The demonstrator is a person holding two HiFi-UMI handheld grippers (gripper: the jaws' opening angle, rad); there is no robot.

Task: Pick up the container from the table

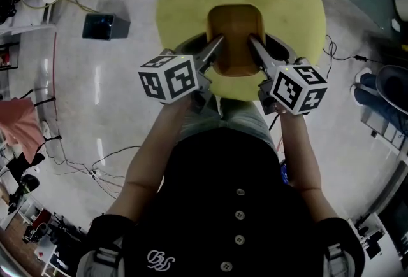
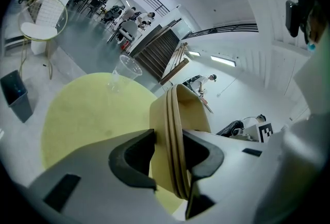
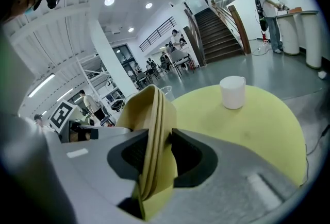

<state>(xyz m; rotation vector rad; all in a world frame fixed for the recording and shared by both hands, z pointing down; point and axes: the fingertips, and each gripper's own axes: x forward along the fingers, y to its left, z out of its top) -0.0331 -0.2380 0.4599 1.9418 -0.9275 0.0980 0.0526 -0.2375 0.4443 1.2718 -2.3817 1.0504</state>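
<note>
Left gripper (image 2: 170, 158), right gripper (image 3: 154, 158) both clamped on the container (image 1: 236, 37), yellow table (image 1: 185, 2) beneath

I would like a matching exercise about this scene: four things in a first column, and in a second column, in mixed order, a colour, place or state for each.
1. container
2. table
3. clear cup
4. dark box

a. on the floor beside the table
b. yellow
c. clamped by the left gripper and the right gripper
d. stands on the table

Pairs: 1-c, 2-b, 3-d, 4-a
</note>
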